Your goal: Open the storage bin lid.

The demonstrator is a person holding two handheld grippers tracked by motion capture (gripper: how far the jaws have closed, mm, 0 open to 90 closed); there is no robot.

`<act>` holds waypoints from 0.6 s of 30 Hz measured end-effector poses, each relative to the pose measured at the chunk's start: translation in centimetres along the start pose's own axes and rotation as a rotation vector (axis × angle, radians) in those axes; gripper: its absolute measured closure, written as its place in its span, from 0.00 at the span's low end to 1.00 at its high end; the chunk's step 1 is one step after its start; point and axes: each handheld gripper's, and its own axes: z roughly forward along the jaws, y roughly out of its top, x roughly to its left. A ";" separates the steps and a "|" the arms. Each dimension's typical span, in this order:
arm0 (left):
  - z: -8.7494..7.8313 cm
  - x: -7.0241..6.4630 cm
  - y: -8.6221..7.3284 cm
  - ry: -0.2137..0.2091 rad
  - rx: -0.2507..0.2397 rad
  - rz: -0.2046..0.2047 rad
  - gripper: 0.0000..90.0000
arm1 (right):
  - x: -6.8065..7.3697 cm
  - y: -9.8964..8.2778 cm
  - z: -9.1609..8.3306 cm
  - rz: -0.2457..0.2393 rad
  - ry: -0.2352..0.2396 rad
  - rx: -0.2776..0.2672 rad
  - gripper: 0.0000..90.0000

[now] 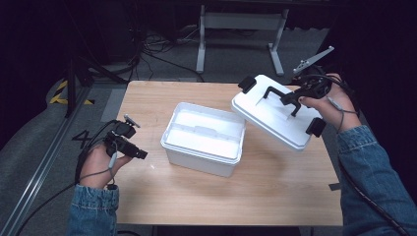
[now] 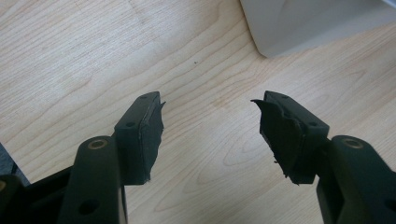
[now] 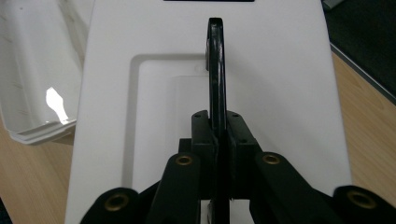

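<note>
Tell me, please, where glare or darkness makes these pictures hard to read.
High view: the open white box is blown out inside, and the floor beyond the table falls into black. Right gripper view: a bright glint on the box's wall; the lid is evenly lit. Left gripper view: even light, no glare.

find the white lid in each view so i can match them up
High view: the white lid is right of centre, tilted, lifted by its black handle in the right gripper, beside the open white box.
Left gripper view: the lid is not in it; a corner of the box is at top right.
Right gripper view: the lid spans the middle, its handle clamped between the jaws.
Shared landmark: the wooden table.
</note>
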 end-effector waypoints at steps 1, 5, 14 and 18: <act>0.0 0.0 0.0 0.000 0.000 0.000 0.44 | 0.0 0.0 0.0 0.000 0.000 0.000 0.94; 0.1 0.0 0.1 -0.002 0.007 0.000 0.44 | -1.3 -1.2 0.2 0.036 -0.019 0.015 0.94; 0.2 -0.1 0.1 0.001 0.009 -0.001 0.44 | -3.1 -3.0 1.2 0.094 -0.057 0.043 0.94; 0.2 -0.1 0.1 0.001 0.016 0.000 0.44 | -4.0 -4.2 2.4 0.126 -0.064 0.069 0.94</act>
